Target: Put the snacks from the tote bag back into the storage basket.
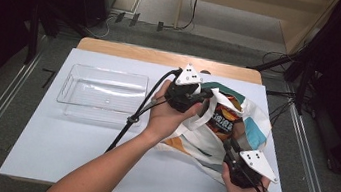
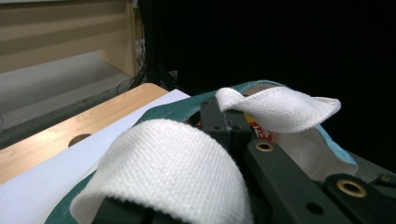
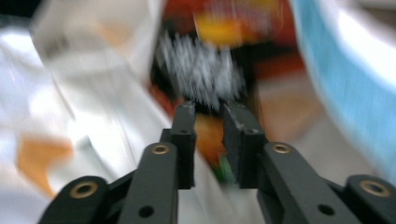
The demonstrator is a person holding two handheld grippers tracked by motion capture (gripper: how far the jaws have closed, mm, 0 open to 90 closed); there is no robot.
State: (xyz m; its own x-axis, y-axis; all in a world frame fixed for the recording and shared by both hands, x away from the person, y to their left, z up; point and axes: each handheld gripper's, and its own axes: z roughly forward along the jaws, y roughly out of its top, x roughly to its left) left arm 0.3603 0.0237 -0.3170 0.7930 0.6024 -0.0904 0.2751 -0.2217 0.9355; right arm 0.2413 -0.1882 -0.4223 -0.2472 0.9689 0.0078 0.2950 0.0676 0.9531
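Observation:
A white tote bag (image 1: 254, 130) with teal, blue and orange patches lies on the right of the table. Inside it is a red and orange snack bag (image 1: 223, 116). My left gripper (image 1: 207, 96) is at the bag's upper rim, shut on its white strap (image 2: 275, 107), which loops over the jaws of that gripper (image 2: 226, 126). From the near right, my right gripper (image 1: 229, 142) reaches into the bag's mouth. In the right gripper view its jaws (image 3: 212, 112) stand a narrow gap apart just before the blurred snack bag (image 3: 201, 70), beside the blue cloth (image 3: 336, 70).
A clear plastic tray (image 1: 66, 86) stands on the white sheet (image 1: 75, 148) at the left, with nothing in it. Behind the sheet runs the wooden table edge (image 1: 129, 50). The left gripper's cable (image 1: 129, 120) trails across the middle.

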